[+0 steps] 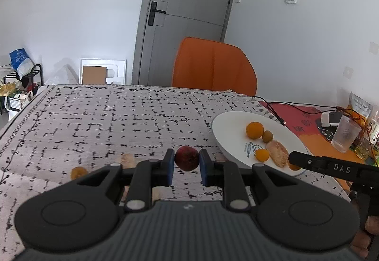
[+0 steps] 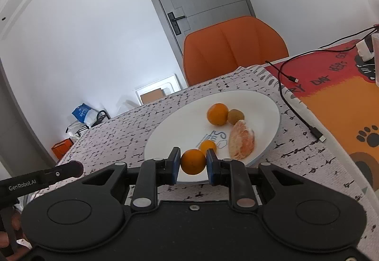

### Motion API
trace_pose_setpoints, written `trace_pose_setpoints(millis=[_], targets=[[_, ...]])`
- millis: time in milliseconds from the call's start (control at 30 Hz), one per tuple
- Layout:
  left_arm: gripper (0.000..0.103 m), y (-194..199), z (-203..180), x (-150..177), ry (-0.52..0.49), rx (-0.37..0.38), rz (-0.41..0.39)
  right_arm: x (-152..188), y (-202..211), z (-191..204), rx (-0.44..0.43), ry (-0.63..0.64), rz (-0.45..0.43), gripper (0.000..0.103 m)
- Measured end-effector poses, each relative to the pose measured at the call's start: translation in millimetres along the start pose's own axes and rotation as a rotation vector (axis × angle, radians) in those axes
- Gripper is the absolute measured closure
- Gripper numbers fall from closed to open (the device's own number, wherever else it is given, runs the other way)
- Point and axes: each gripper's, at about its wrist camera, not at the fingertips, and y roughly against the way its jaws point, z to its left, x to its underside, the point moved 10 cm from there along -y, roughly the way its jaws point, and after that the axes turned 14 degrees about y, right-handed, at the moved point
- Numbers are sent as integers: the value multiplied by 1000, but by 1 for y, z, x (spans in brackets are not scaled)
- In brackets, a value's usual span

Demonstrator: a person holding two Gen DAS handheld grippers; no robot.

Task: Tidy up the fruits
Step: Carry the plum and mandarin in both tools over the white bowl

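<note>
My left gripper (image 1: 187, 165) is shut on a dark red round fruit (image 1: 187, 157), held above the patterned tablecloth to the left of the white plate (image 1: 227, 125). My right gripper (image 2: 193, 167) is shut on a small orange fruit (image 2: 193, 161) over the near rim of the plate (image 2: 165, 137). On the plate lie an orange (image 2: 217, 113), a small brown fruit (image 2: 235, 116), a peeled citrus piece (image 2: 242, 140) and another small orange fruit (image 2: 208, 146). A small orange fruit (image 1: 78, 172) and pale pieces (image 1: 126, 159) lie on the cloth at the left.
An orange chair (image 1: 213, 66) stands behind the table. Black cables (image 2: 291, 97) run across the cloth right of the plate. A clear plastic cup (image 1: 344, 134), bottles and a white charger sit at the far right. The table's left edge (image 1: 14, 123) drops toward floor clutter.
</note>
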Motion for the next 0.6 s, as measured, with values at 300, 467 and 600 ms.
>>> trace_pose_setpoints(millis=[300,467,600], targets=[[82,-22,-15,3,-19,4,25,1,-10,-14,31,3,-9,71],[82,-29,-29,4,-50,21,33,3,-4,-17,13,-16,-10,71],[82,-36,-39,6,-65,25,39,5,0,-22,-5,-30,-10,71]])
